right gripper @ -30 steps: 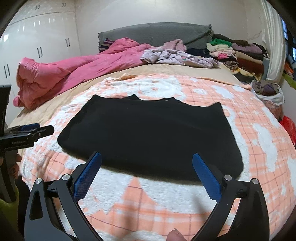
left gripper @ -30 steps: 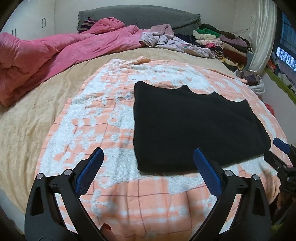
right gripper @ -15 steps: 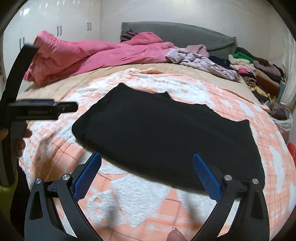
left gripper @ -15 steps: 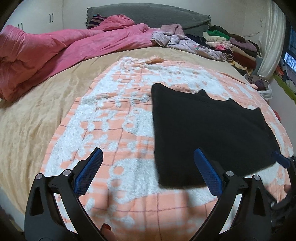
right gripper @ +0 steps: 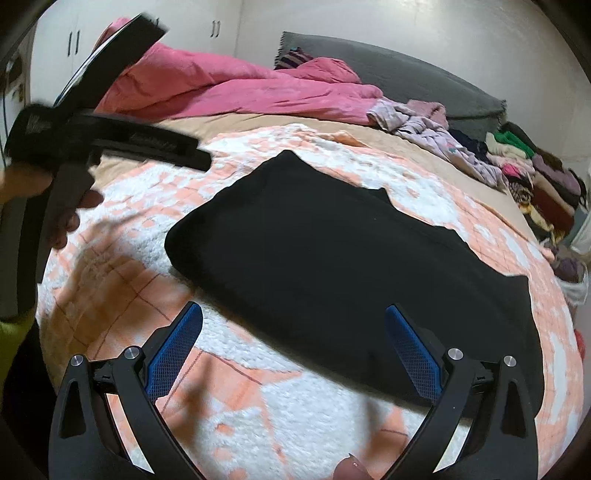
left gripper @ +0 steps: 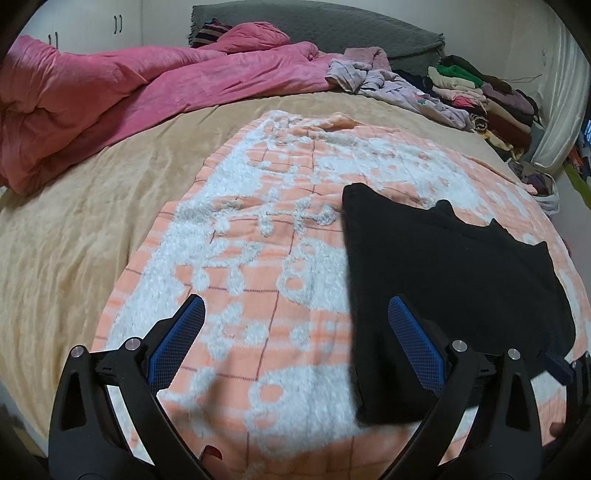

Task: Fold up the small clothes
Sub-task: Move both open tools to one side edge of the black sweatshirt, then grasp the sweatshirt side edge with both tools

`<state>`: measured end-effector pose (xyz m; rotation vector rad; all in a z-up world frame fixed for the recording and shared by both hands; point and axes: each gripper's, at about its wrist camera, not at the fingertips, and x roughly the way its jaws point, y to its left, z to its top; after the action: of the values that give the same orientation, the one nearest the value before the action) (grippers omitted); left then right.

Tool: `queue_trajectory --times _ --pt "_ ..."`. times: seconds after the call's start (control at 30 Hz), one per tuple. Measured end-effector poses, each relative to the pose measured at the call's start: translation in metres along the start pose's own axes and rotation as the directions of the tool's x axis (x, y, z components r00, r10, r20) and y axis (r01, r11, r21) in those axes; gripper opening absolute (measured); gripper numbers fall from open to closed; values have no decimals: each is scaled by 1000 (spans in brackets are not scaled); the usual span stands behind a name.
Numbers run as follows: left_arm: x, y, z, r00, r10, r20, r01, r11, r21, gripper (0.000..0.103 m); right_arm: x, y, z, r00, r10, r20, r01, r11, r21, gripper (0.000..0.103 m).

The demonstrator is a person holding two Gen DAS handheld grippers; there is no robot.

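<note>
Folded black knit garment point(right gripper: 332, 266) lies flat on the orange-and-white fluffy checked blanket point(left gripper: 258, 280), which is spread over the beige bed sheet point(left gripper: 74, 229). Garment is a rough rectangle, small notches along its far edge, nothing touching it.

Left tool point(left gripper: 295, 332) hovers above the blanket with both blue-padded fingers point(left gripper: 177, 343) spread wide apart, nothing between them. In the left wrist view its right finger overlaps the garment's near-left edge; contact cannot be told. The left finger is over bare blanket. In the right wrist view the left tool point(right gripper: 110, 144) shows at the far left, blurred, raised above the blanket, held by a hand point(right gripper: 55, 206), well apart from the garment.

Right tool point(right gripper: 293, 350) is also spread wide, empty, hanging over the near edge of the garment. Its left finger is over blanket, its right finger point(right gripper: 413, 354) over black fabric; touching or not is unclear. In the left wrist view only a bit of the right tool point(left gripper: 561, 365) shows at the lower right edge, near the garment's near-right corner.

Background: crumpled pink duvet point(left gripper: 110, 88) heaped at the far left of the bed, grey headboard point(left gripper: 332, 26) behind it, loose pale lilac clothes point(left gripper: 399, 85) near the headboard, and a stack of folded clothes point(left gripper: 491, 99) along the far right side. White wardrobe doors point(right gripper: 74, 37) stand behind the bed.
</note>
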<state>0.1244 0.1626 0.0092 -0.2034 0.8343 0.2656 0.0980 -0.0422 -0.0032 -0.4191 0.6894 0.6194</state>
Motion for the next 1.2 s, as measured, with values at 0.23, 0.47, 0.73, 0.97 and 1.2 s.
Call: queue_trajectory --times 0.23,0.47,0.73,0.97,1.2 --pt "11 1 4 1000 3 -13 -2 1000 8 93 22 19 0 999 -31 -33 28 997 -77 98" --pt "21 3 7 1000 5 -28 -4 1000 10 93 45 27 -2 994 -73 -76 63 991 -116 98" --pt "30 4 15 999 12 -35 -11 1000 17 93 59 28 5 994 -84 -69 75 990 -119 98" --pt "36 2 20 999 7 -39 -6 1000 16 93 71 34 10 991 -126 -47 118 981 -153 98" --pt "47 -1 23 998 -1 -56 1 1000 3 93 79 33 14 988 -152 -26 145 973 -181 98"
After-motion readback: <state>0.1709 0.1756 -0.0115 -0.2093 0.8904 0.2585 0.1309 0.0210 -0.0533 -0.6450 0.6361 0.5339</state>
